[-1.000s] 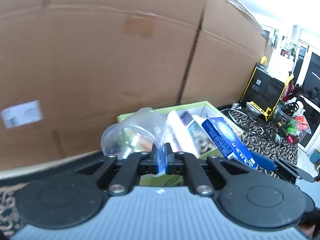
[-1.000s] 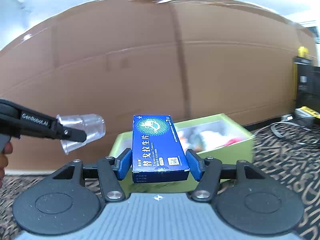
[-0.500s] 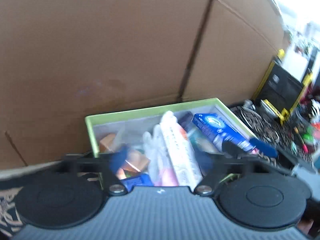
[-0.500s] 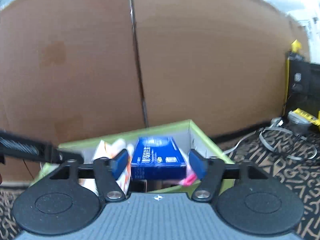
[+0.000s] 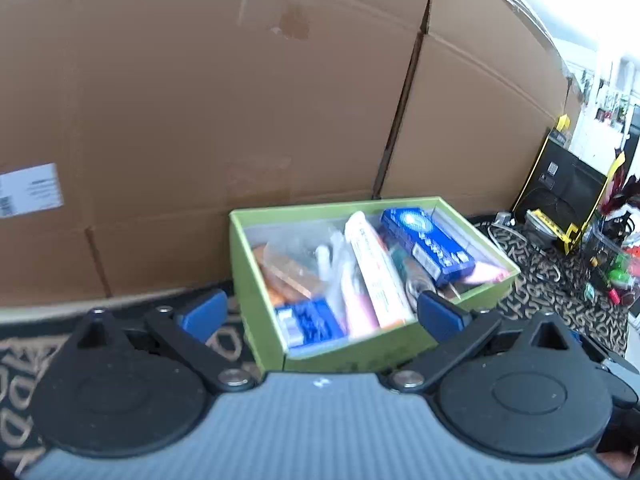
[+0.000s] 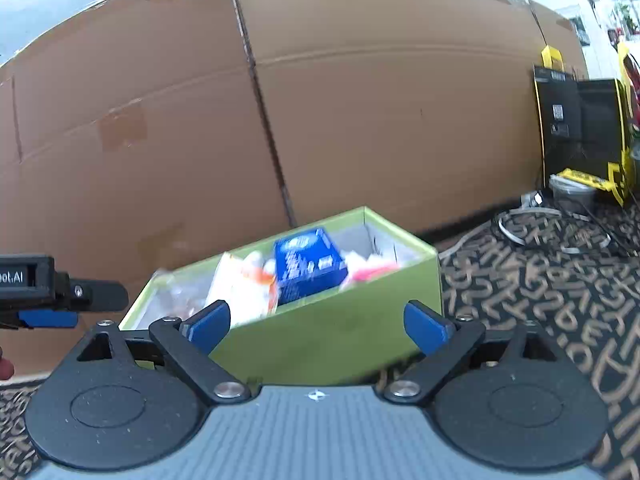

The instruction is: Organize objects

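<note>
A green box (image 5: 260,280) (image 6: 332,332) stands on the patterned cloth against the cardboard wall. In it lie a blue carton (image 5: 428,244) (image 6: 308,264), a long white and pink carton (image 5: 376,272), a smaller blue pack (image 5: 308,322), orange packets and clear plastic. My left gripper (image 5: 320,316) is open and empty, just in front of the box. My right gripper (image 6: 316,324) is open and empty, in front of the box's near wall. The left gripper also shows at the left edge of the right wrist view (image 6: 52,296).
A tall cardboard wall (image 5: 240,120) (image 6: 360,120) closes off the back. To the right are a black and yellow case (image 5: 560,192) (image 6: 580,128), cables (image 6: 540,224) and small colourful items (image 5: 616,264) on the patterned cloth (image 6: 540,300).
My left gripper let go of the clear plastic cup and opened. My right gripper let go of the blue carton, which now lies in the box, and both drew back.
</note>
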